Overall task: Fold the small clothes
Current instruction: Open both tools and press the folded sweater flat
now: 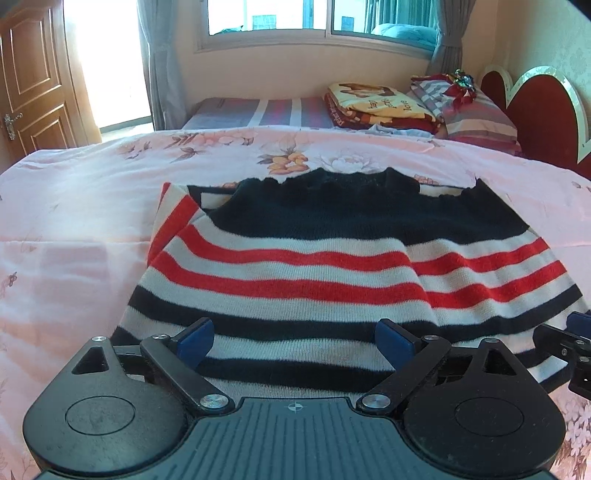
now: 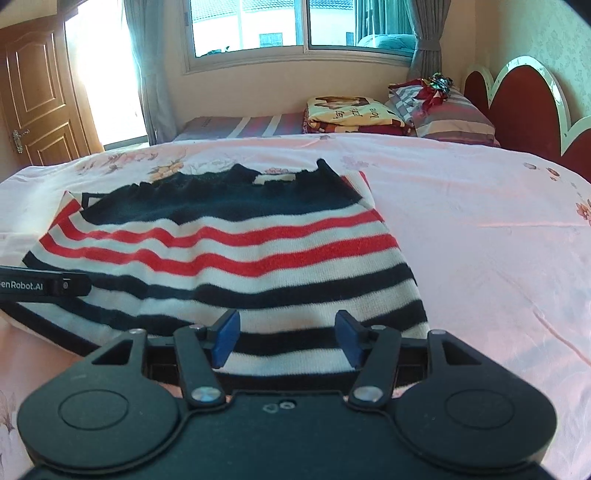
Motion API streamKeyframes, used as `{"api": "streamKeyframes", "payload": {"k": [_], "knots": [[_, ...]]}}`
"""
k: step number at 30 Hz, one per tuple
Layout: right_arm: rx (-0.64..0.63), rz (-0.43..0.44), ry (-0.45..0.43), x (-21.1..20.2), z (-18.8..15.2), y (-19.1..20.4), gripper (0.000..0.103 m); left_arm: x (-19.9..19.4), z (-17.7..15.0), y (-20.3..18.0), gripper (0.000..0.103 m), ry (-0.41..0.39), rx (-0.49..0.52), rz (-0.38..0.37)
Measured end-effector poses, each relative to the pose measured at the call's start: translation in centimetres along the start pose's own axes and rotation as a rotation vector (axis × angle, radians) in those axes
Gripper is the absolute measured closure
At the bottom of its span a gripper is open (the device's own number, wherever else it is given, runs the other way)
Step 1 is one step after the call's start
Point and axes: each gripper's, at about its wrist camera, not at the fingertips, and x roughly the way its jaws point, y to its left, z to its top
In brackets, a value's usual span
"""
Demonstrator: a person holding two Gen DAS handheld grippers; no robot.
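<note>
Striped sweater (image 1: 295, 266) lies flat on pink floral bedspread (image 1: 74, 229), dark collar end toward window (image 1: 266, 18), hem nearest both cameras. Left gripper (image 1: 293, 341): jaws wide, over hem, pads clear of fabric, nothing clamped. Right gripper (image 2: 286, 339): jaws part-open, not gripping; hem stripes show between blue pads (image 2: 225, 338). Folded blankets (image 2: 354, 110) and pillow (image 2: 450, 114) at headboard (image 2: 524, 107).

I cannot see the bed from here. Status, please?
Left gripper open, right gripper open, both at near hem. Striped sweater flat on pink bedspread, sleeves folded in. Nothing in way.
</note>
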Motion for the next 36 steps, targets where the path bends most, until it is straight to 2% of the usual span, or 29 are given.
{"api": "streamKeyframes", "payload": {"k": [4, 11, 14, 17, 19, 23, 36], "knots": [[-0.021, 0.039, -0.017, 1.1, 2.3, 1.4, 0.047, 0.8, 1.8, -0.1, 0.01, -0.003, -0.012, 0.0], [-0.064, 0.065, -0.025, 4.6, 5.0, 4.1, 0.047, 3.3, 3.8, 0.0, 0.01, -0.011, -0.007, 0.043], [-0.058, 0.072, -0.024, 6.0, 5.6, 4.9, 0.047, 4.8, 3.8, 0.4, 0.01, 0.018, -0.019, 0.065], [-0.082, 0.06, -0.016, 7.2, 5.6, 5.7, 0.047, 6.3, 2.9, 0.9, 0.009, 0.062, -0.027, 0.063], [-0.116, 0.043, 0.026, 8.4, 5.1, 6.3, 0.047, 6.3, 2.2, 1.3, 0.0, 0.04, -0.041, 0.067], [-0.132, 0.038, 0.016, 8.8, 4.0, 6.5, 0.045, 6.4, 1.8, 1.5, 0.0, 0.03, -0.04, 0.063], [-0.135, 0.022, 0.029, 8.9, 4.2, 6.9, 0.043, 6.2, 1.8, 1.8, 0.0, 0.021, -0.048, 0.049]]}}
